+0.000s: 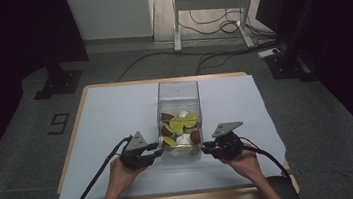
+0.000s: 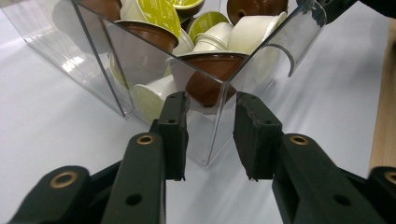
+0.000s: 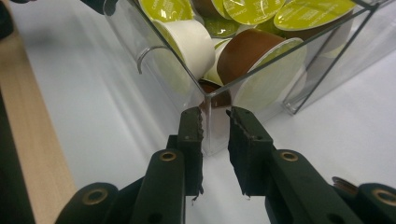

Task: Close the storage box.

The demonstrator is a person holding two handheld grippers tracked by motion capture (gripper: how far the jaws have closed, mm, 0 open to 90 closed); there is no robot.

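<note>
Clear plastic box (image 1: pixel 179 117) of coffee capsules (image 1: pixel 177 125) sits mid-desk (image 1: pixel 106 117). Left gripper (image 2: pixel 210 135) and right gripper (image 3: pixel 215 140) fingers are each pinching a near corner. Stiff, slick, light-ish walls, so squeeze evenly.

The left claw (image 2: pixel 210 135) straddles a bottom corner of the clear box (image 2: pixel 93 70), filled with brown, white and green capsules (image 2: pixel 154 14), on the white-covered counter (image 2: pixel 46 140).

Two forearms entering from the near edge, hands level and angled inward — left gripper (image 1: pixel 156 153) jaws narrowed around a clear corner edge, pads close beside it, contact not discernible — right gripper (image 1: pixel 207 150) likewise at the opposite corner.
</note>
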